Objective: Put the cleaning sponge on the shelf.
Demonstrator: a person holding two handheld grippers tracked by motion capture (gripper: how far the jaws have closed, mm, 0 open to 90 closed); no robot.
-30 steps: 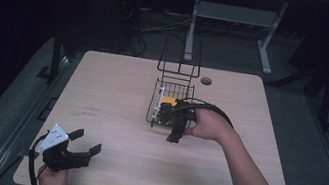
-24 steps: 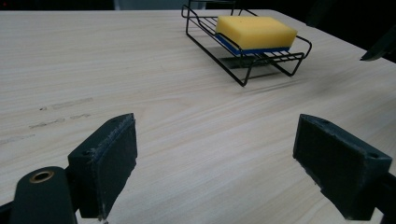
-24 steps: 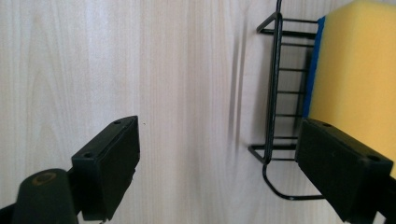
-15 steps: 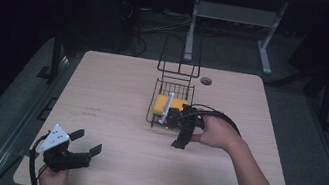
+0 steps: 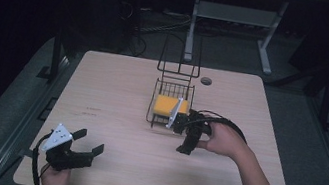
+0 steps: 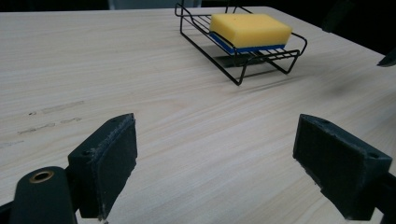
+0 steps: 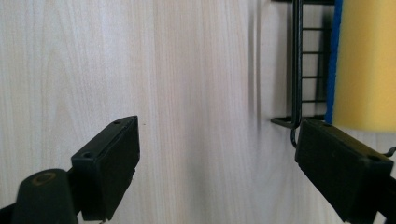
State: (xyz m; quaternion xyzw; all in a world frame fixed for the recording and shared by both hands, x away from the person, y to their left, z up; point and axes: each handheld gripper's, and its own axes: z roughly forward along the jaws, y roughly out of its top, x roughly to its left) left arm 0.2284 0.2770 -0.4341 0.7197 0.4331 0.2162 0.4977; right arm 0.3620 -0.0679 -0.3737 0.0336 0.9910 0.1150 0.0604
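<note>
A yellow sponge [image 5: 168,105] with a blue underside lies flat in a black wire rack [image 5: 156,120] at the middle of the wooden table. My right gripper [image 5: 181,137] hovers open just off the rack's near right corner, nothing between its jaws. In the right gripper view the rack's wire [image 7: 297,70] and the sponge [image 7: 366,65] stand beside the right jaw, and the right gripper [image 7: 217,163] is over bare wood. My left gripper [image 5: 89,142] rests open near the table's front left edge. The left gripper view has the left gripper [image 6: 215,163] facing the sponge [image 6: 250,29] and rack [image 6: 243,65] far ahead.
A tall wire frame [image 5: 181,54] rises at the rack's far end. A round cable hole [image 5: 206,81] sits near the table's far edge. Faint marks [image 5: 91,109] show on the wood left of the rack. A metal stand [image 5: 192,31] is on the floor behind the table.
My right gripper has drawn back from the rack toward the near side, and the sponge now shows fully in the rack. The left gripper has stayed put.
</note>
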